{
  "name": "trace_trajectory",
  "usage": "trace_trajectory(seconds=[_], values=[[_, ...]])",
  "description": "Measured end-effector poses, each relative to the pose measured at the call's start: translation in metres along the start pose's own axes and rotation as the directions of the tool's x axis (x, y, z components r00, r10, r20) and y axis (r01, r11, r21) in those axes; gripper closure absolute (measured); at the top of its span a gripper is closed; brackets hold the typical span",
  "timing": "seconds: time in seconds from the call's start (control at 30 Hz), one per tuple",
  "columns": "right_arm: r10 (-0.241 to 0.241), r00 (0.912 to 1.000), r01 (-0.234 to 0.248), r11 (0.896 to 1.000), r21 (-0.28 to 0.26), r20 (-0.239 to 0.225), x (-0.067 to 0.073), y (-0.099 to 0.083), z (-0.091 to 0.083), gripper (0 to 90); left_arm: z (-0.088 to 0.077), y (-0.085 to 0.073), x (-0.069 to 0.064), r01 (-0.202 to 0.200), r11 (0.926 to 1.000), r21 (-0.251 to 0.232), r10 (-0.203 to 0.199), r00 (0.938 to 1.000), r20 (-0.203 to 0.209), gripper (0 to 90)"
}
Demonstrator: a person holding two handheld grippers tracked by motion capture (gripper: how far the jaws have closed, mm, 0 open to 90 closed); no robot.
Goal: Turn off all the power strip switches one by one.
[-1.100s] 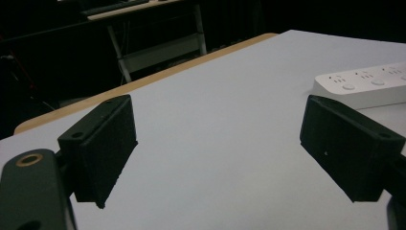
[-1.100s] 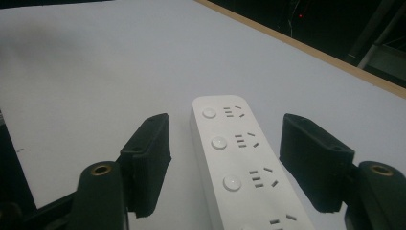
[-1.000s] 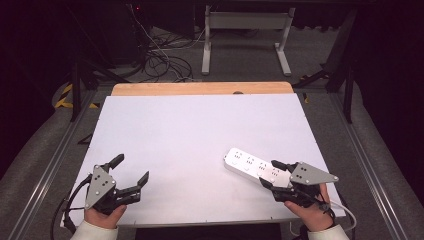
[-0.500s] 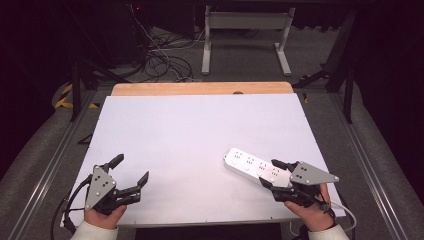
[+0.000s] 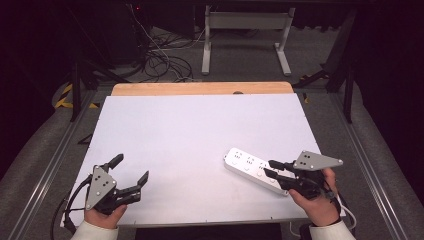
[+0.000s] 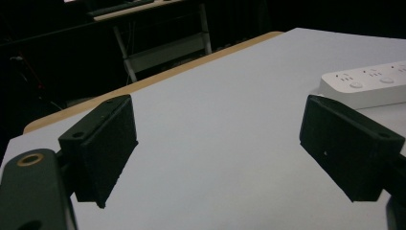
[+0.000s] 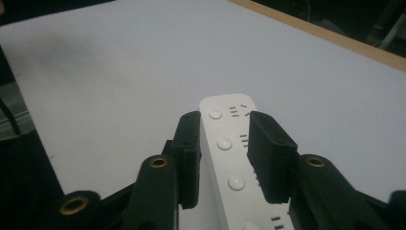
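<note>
At the near edge of the white table (image 5: 200, 125), a person's two hands each hold a black two-jaw gripper. On the person's left, the left gripper (image 5: 131, 173) sits low over the tabletop with its jaws spread wide and nothing between them; in the left gripper view its two pads (image 6: 100, 148) stand far apart over bare white surface. On the right, the right gripper (image 5: 271, 168) has its jaws drawn in against the two long sides of a white power strip (image 5: 252, 169), which lies flat on the table near the front right corner. In the right gripper view the fingers (image 7: 189, 153) press the strip's (image 7: 230, 158) edges, its round buttons and socket slots running up between them and its far end reaching past the jaw tips. Farther back, a strip of bare wood edge (image 5: 200, 89) borders the table's far side. Beyond it, on the dark floor, lie tangled cables (image 5: 160, 60) and a grey metal stand (image 5: 245, 30).
</note>
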State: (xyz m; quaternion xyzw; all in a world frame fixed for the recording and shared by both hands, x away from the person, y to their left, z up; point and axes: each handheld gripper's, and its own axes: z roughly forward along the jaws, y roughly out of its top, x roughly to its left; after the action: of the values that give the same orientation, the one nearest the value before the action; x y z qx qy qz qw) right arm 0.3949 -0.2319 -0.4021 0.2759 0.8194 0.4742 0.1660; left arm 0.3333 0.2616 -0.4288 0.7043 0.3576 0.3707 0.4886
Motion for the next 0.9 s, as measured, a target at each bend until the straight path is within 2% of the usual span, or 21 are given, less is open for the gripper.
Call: trace_trajectory(seconds=[0.07,0.17,0.2,0.23,0.33,0.37,0.43,0.63,0.67,0.7,0.73,0.9], values=[[0.004,0.9999,-0.004,1.0,0.024,0.013,-0.002,0.003,0.0,75.3,0.0,0.0,0.0,0.003,1.0,-0.001,-0.003,1.0,-0.001,13.1],[-0.018,0.9989,0.014,0.997,0.075,0.043,-0.003,0.008,0.002,84.5,0.0,0.0,0.0,0.004,1.0,0.001,-0.004,1.0,-0.002,13.1],[-0.018,0.9989,0.014,0.997,0.075,0.043,-0.003,0.008,0.002,84.5,0.0,0.0,0.0,0.003,1.0,0.001,-0.003,1.0,-0.003,13.1],[-0.022,0.998,0.016,0.995,0.1,0.059,-0.003,0.01,0.003,90.0,0.0,0.0,0.0,0.004,1.0,-0.001,-0.004,1.0,-0.003,13.1],[-0.027,0.9975,0.019,0.992,0.122,0.066,-0.005,0.012,0.006,90.0,0.0,0.0,0.0,0.003,1.0,-0.002,-0.003,1.0,-0.006,13.1],[-0.032,0.997,0.021,0.988,0.153,0.071,-0.007,0.013,0.008,90.0,0.0,0.0,0.0,0.003,1.0,-0.003,-0.003,1.0,-0.006,13.1],[-0.038,0.9956,0.022,0.983,0.181,0.085,-0.008,0.015,0.01,90.0,0.0,0.0,0.0,0.002,1.0,-0.002,-0.002,1.0,-0.008,13.1],[-0.032,0.9947,0.01,0.977,0.214,0.098,-0.011,0.017,0.014,90.0,0.0,-0.001,0.0,0.002,1.0,0.0,-0.002,0.9999,-0.01,13.1],[-0.038,0.9923,0.009,0.972,0.236,0.118,-0.012,0.018,0.016,90.0,0.0,-0.001,0.0,0.001,1.0,0.001,-0.001,0.9999,-0.01,13.1],[-0.038,0.9923,0.009,0.972,0.236,0.118,-0.012,0.018,0.016,90.0,0.0,-0.001,0.0,0.001,1.0,0.001,-0.001,0.9999,-0.011,13.1],[-0.035,0.9918,0.002,0.966,0.26,0.123,-0.013,0.02,0.018,90.0,0.0,-0.001,0.0,0.001,1.0,0.001,-0.001,0.9999,-0.011,13.2],[-0.004,0.9944,-0.025,0.961,0.274,0.106,-0.015,0.02,0.021,90.0,0.0,0.0,0.0,-0.001,1.0,0.003,0.001,0.9999,-0.014,13.2]])
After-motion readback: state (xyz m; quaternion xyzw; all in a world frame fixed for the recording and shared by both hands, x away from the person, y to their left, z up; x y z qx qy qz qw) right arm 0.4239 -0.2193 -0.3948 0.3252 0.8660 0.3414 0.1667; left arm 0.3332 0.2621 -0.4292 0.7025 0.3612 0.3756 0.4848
